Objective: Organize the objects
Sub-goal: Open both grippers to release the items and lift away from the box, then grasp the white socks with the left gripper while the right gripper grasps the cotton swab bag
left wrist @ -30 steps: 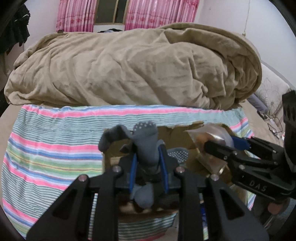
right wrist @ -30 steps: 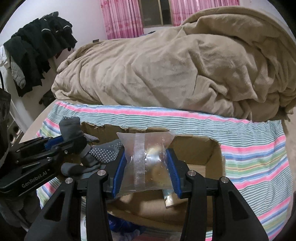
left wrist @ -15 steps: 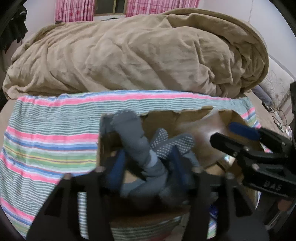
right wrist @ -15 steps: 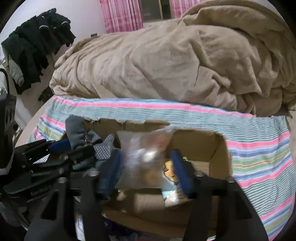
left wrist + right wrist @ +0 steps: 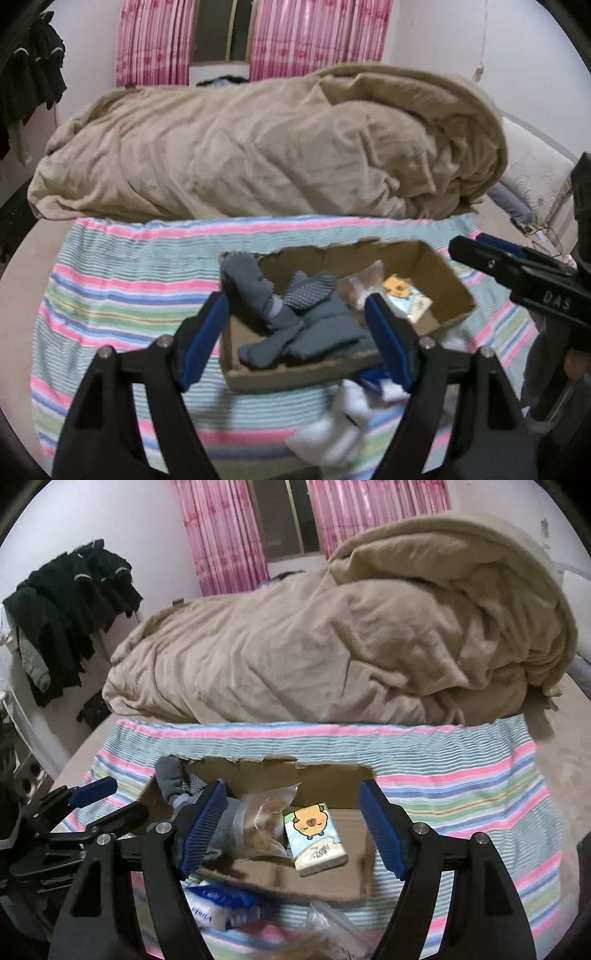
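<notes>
An open cardboard box (image 5: 448, 275) (image 5: 332, 784) sits on a striped cloth. Grey socks (image 5: 295, 317) (image 5: 170, 775) lie in its left part. A clear snack bag (image 5: 264, 818) (image 5: 364, 282) and a tissue pack with a cartoon animal (image 5: 314, 832) (image 5: 404, 295) lie beside them inside. My left gripper (image 5: 297, 339) is open and empty above the box's near side. My right gripper (image 5: 293, 823) is open and empty above the box. Each gripper shows in the other's view, the right one (image 5: 517, 273) and the left one (image 5: 85, 805).
The striped cloth (image 5: 122, 280) (image 5: 461, 775) covers the bed's near part. A bunched tan blanket (image 5: 258, 147) (image 5: 332, 646) lies behind it. White socks (image 5: 340, 432), a blue-white pack (image 5: 218, 902) and a clear bag (image 5: 332, 930) lie before the box. Dark clothes (image 5: 66, 605) hang at left.
Both grippers opened and pulled back. The grey socks dropped from the left gripper into the box; the snack bag dropped from the right gripper into the box.
</notes>
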Available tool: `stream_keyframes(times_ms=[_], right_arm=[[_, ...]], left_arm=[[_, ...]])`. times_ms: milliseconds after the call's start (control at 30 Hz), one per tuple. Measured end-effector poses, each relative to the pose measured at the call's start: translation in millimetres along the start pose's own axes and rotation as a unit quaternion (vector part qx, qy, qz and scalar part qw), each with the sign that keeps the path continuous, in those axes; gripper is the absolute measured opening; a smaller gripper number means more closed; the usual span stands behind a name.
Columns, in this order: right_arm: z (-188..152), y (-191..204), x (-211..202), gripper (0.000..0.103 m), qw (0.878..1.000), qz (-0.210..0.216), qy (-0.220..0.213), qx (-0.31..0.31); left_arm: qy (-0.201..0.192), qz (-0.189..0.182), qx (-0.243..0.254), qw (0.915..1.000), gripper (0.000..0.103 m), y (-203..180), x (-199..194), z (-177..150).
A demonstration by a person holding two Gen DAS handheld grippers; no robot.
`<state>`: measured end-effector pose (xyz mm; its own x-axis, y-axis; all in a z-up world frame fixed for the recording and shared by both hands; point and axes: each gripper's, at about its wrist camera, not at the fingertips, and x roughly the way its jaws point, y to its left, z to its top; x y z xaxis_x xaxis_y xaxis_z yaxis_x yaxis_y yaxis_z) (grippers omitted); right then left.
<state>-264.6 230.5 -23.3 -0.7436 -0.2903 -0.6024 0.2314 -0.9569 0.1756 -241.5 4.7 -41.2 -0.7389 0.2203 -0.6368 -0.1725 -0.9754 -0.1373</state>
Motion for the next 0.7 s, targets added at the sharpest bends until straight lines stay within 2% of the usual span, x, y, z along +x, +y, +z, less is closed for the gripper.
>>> stream_keyframes(times_ms=[200, 367, 433, 500, 700], right_arm=[[-9.8, 0.5, -41.2, 0.078, 1.0, 0.0, -0.027, -0.012], [-21.3, -0.1, -65.9, 0.079, 0.999, 0.001, -0.03, -0.019], [-26.5, 0.4, -73.0, 0.08, 0.999, 0.007, -0.026, -0.027], [-33.1, 0.7, -79.2, 0.086, 0.999, 0.007, -0.026, -0.039], [-54.7, -6.6, -84.9, 0.086, 0.999, 0.006, -0.012, -0.05]], left_arm=[[-0.023, -0.007, 0.002, 0.9997, 0.083, -4.7, -35.8, -7.2], [-0.023, -0.007, -0.003, 0.9997, 0.083, -8.3, -52.5, -17.4], [-0.026, -0.006, 0.001, 0.9997, 0.086, -11.1, -58.6, -23.7], [-0.022, -0.009, 0.0, 0.9997, 0.088, -13.3, -61.0, -31.6], [0.004, -0.017, 0.008, 0.9998, 0.088, -20.3, -55.4, -51.2]])
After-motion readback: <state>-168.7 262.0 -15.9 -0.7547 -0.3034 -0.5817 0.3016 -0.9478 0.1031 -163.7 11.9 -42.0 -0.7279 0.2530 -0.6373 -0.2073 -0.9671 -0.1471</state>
